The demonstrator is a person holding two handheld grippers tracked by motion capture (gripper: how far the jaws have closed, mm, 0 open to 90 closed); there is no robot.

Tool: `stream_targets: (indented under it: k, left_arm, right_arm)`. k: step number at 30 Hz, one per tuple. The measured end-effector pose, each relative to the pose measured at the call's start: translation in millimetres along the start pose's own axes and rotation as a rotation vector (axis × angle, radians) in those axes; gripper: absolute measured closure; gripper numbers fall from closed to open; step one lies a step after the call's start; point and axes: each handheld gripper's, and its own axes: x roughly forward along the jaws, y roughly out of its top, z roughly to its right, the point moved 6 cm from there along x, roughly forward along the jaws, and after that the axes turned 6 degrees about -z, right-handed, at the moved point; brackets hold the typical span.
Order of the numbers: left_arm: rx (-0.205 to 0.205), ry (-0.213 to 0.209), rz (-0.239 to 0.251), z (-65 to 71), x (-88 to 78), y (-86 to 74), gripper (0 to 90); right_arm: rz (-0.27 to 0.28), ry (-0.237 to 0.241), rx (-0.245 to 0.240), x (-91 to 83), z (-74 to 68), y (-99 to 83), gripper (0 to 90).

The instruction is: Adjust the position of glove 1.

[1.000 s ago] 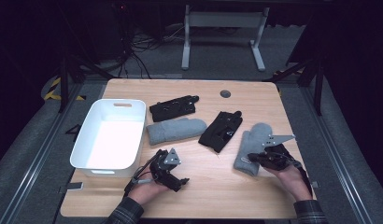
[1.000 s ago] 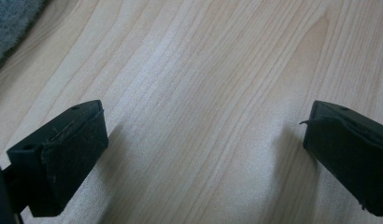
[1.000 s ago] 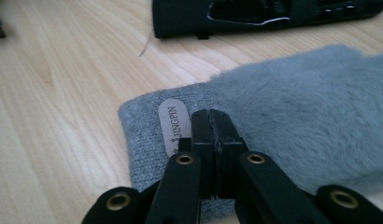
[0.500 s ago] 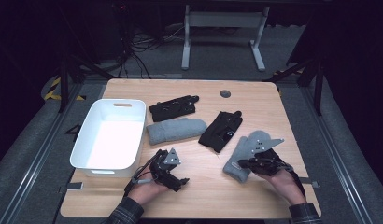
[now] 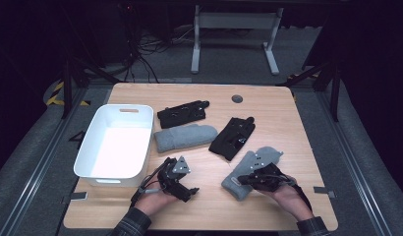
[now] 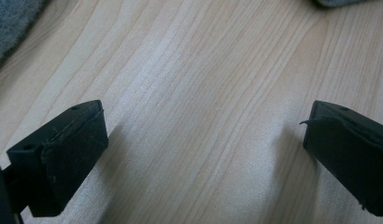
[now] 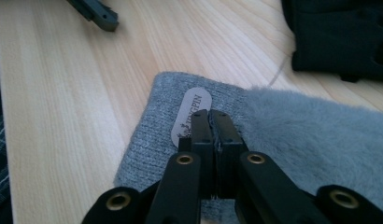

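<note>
A grey fleece mitten [image 5: 237, 186] lies on the wooden table [image 5: 288, 128] at the front right. My right gripper [image 5: 244, 181] is shut on it. In the right gripper view the jaws of the right gripper [image 7: 210, 119] are pressed together on the knit cuff, beside an oval label [image 7: 192, 114], with the mitten [image 7: 311, 140] stretching off to the right. My left gripper [image 5: 188, 189] rests at the front middle of the table. In the left gripper view the left gripper [image 6: 203, 135] stands open, with bare wood between its pads [image 6: 68, 154].
A white bin [image 5: 116, 142] stands at the left. A second grey mitten [image 5: 185, 136] lies mid-table, with one black glove [image 5: 183, 113] behind it and another black glove [image 5: 232, 137] to its right. A round grommet [image 5: 237, 99] sits near the far edge.
My right gripper has slid left and toward the front edge, and the grey mitten has come along with it. The left gripper has stayed in place.
</note>
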Motion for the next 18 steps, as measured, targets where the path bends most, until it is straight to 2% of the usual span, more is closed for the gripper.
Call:
stream_targets:
  k: [3,6,9,11,12,14,15,18]
  left_arm:
    - [0.0,0.0,0.0,0.0,0.0,0.0,0.3]
    - [0.0,0.0,0.0,0.0,0.0,0.0,0.3]
    - [0.0,0.0,0.0,0.0,0.0,0.0,0.3]
    - [0.0,0.0,0.0,0.0,0.0,0.0,0.3]
    - [0.0,0.0,0.0,0.0,0.0,0.0,0.3]
    - [0.0,0.0,0.0,0.0,0.0,0.0,0.3]
    - [0.0,0.0,0.0,0.0,0.0,0.0,0.3]
    - [0.0,0.0,0.0,0.0,0.0,0.0,0.3]
  right_arm:
    - [0.008,0.004,-0.014,0.1,-4.0,3.9,89.9]
    - [0.018,-0.014,-0.006,-5.8,2.8,4.4,89.9]
    - [0.031,-0.062,0.021,-15.3,22.8,2.7,89.9]
    - [0.039,-0.102,0.055,-22.4,42.3,-0.4,89.9]
    - [0.039,-0.102,0.055,-22.4,42.3,-0.4,89.9]
    - [0.042,-0.132,0.091,-27.4,59.8,-4.8,89.9]
    - [0.046,-0.163,0.129,-32.3,75.3,-10.6,89.9]
    - [0.045,-0.194,0.168,-38.3,91.0,-20.3,89.8]
